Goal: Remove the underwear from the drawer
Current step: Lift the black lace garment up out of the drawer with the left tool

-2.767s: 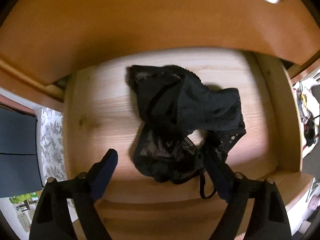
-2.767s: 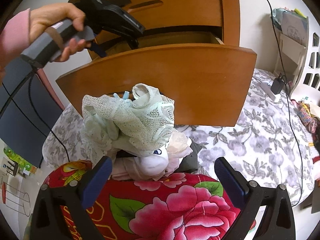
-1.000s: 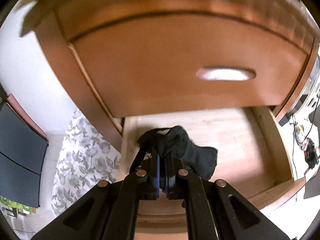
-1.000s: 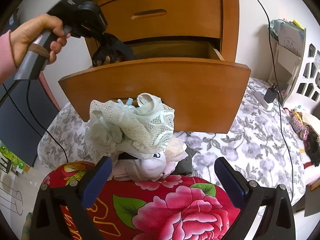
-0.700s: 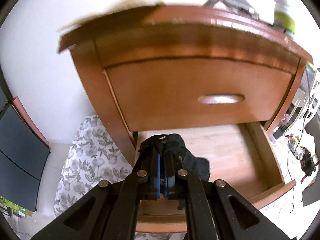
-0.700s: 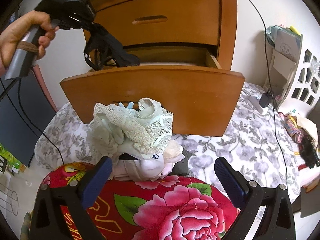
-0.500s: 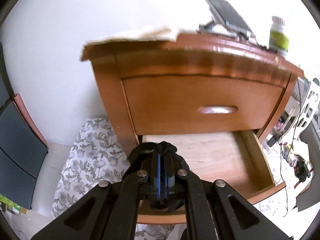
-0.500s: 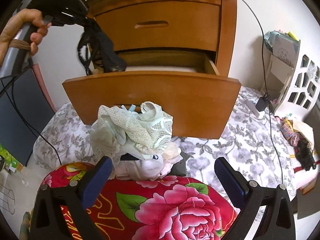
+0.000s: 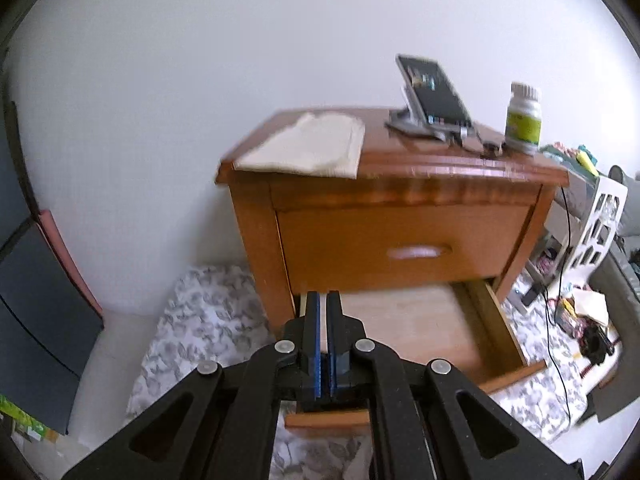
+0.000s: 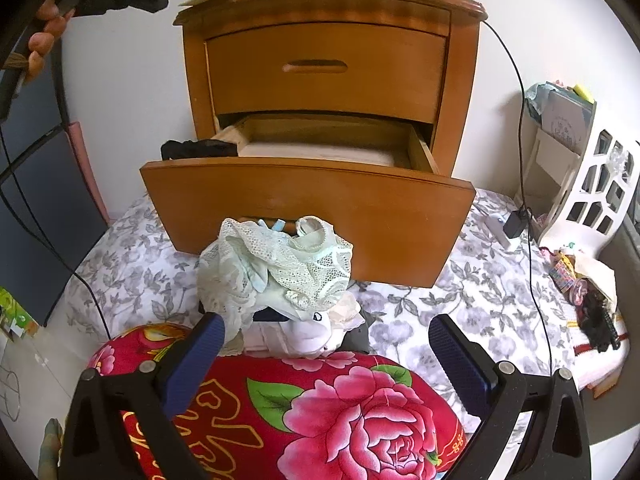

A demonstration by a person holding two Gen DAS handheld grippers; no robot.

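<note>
Half a second ago the black underwear (image 10: 196, 148) hung from the left gripper (image 9: 323, 300). It now lies draped over the left side wall of the open drawer (image 10: 304, 208), near the front panel. The left gripper has risen; its jaws are pressed together with nothing between them.

Only the right wrist view shows the underwear and the hand (image 10: 40, 40) holding the left gripper high beside the nightstand (image 9: 400, 240). The right gripper (image 10: 325, 322) stands wide, empty, above a pile of pale lace garments (image 10: 276, 264) on a red floral cushion (image 10: 300, 408).

Only the left wrist view shows the nightstand top clearly: a folded cloth (image 9: 312, 146), a phone (image 9: 434, 92) and a bottle (image 9: 524, 120).
</note>
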